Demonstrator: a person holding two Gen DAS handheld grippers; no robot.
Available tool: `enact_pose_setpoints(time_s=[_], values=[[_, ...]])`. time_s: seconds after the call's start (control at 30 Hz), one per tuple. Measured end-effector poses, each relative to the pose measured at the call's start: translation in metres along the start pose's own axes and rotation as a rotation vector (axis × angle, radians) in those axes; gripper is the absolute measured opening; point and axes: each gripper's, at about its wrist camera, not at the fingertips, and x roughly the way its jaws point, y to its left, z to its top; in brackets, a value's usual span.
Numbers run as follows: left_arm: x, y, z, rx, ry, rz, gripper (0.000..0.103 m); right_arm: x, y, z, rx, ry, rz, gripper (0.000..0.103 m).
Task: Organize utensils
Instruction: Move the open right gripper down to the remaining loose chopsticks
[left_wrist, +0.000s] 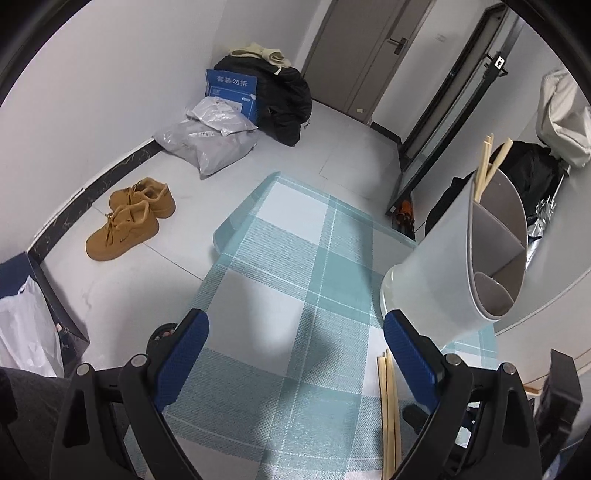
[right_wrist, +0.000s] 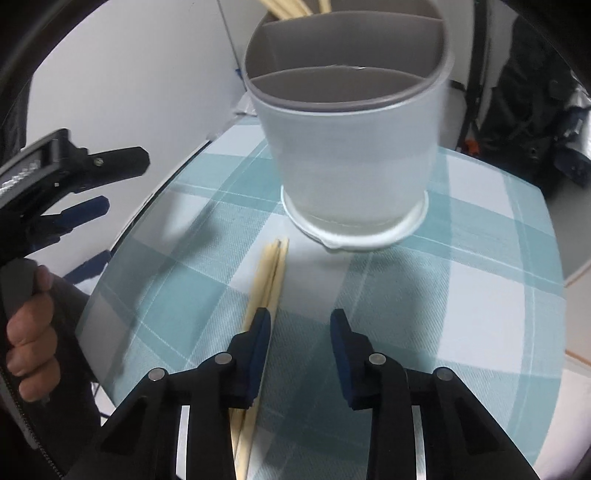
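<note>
A white utensil holder (right_wrist: 351, 155) with grey divided compartments stands on the checked tablecloth (right_wrist: 443, 295); it also shows in the left wrist view (left_wrist: 458, 266). Several wooden chopsticks (left_wrist: 489, 162) stick out of its far compartment. Loose wooden chopsticks (right_wrist: 267, 273) lie on the cloth in front of it, also seen in the left wrist view (left_wrist: 389, 413). My right gripper (right_wrist: 301, 325) is open and empty just above them, its left finger over the sticks. My left gripper (left_wrist: 295, 332) is open and empty over the cloth, left of the holder.
The small table ends close on the left (left_wrist: 221, 236). On the floor are tan shoes (left_wrist: 129, 218), plastic bags (left_wrist: 207, 144), a blue box (left_wrist: 231, 92) and black clothing (left_wrist: 284, 99). A dark bag (right_wrist: 535, 110) lies beyond the table.
</note>
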Motion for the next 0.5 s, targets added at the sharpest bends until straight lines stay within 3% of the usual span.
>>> enact_pose_setpoints(time_s=[0.33,0.5], values=[[0.008,0.012,0.005,-0.067,0.04,0.011,0.093,0.01,0.021,0.012,-0.088,0.037,-0.083,0.031],[0.005,0.017,0.008,-0.084,0.033,0.02,0.093,0.011,0.026,0.015,-0.087,0.05,-0.069,0.021]])
